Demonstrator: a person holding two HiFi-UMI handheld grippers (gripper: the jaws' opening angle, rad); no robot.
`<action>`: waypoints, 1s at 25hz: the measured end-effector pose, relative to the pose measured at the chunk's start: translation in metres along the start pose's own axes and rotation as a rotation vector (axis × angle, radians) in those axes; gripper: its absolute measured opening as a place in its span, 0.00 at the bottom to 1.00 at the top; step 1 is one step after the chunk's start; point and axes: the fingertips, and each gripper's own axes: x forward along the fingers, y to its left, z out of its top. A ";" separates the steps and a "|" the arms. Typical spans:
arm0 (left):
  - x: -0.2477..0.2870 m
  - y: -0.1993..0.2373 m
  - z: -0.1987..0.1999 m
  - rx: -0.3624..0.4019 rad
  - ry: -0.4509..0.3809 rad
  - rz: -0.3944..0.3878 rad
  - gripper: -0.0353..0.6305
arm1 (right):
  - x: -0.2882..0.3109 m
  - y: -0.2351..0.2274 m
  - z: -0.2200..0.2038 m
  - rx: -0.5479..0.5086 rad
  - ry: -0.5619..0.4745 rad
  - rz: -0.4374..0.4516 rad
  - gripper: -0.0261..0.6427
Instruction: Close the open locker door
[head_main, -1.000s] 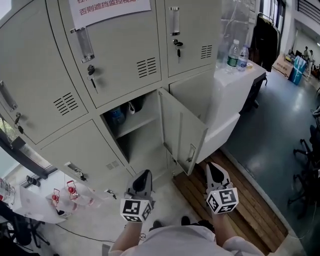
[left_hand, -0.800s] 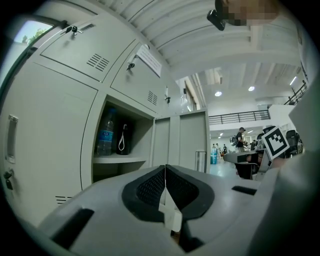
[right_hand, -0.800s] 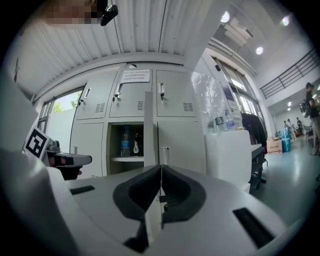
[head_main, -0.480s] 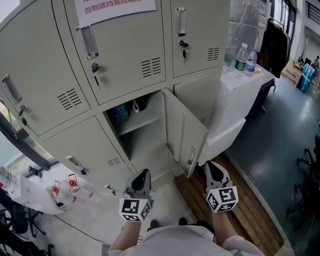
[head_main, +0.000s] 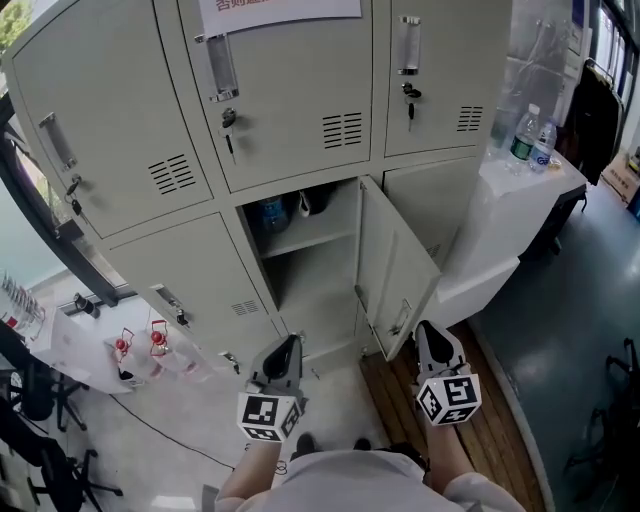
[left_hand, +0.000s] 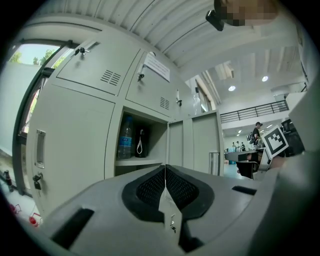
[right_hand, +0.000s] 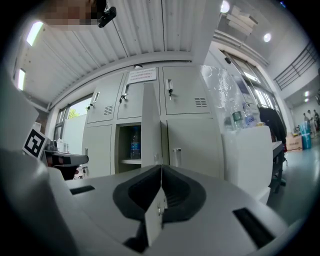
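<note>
Head view, looking steeply down at a bank of grey lockers.

- Locker door (head_main: 397, 262): open, bottom row, middle bay. Hinged on the right side of its opening, it stands roughly square to the locker face, with the free edge and handle (head_main: 403, 316) on the near side.
- Open compartment (head_main: 318, 285): one shelf. A blue-labelled water bottle (head_main: 272, 214) and a dark item (head_main: 314, 201) stand on the shelf. The lower part is bare as far as can be seen.
- Left gripper (head_main: 289, 346): low, in front of the open bay, pointing at it. In the left gripper view the jaws are pressed together with nothing between them.
- Right gripper (head_main: 427, 333): just near and right of the door's free edge, apart from it. Its jaws are also pressed together and empty. The right gripper view sees the door nearly edge-on.
- White counter (head_main: 500, 215), right of the lockers, carries two water bottles (head_main: 521, 138).
- Floor: wooden planks (head_main: 392, 392) under the right gripper.
</note>
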 end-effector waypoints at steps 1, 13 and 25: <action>-0.002 0.001 0.000 0.001 0.000 0.013 0.07 | 0.001 0.001 0.000 0.002 0.000 0.013 0.06; -0.028 0.009 0.000 0.012 -0.008 0.126 0.07 | 0.012 0.028 -0.004 0.001 0.002 0.148 0.06; -0.051 0.051 0.003 0.017 -0.007 0.134 0.07 | 0.038 0.096 -0.007 -0.010 0.013 0.221 0.06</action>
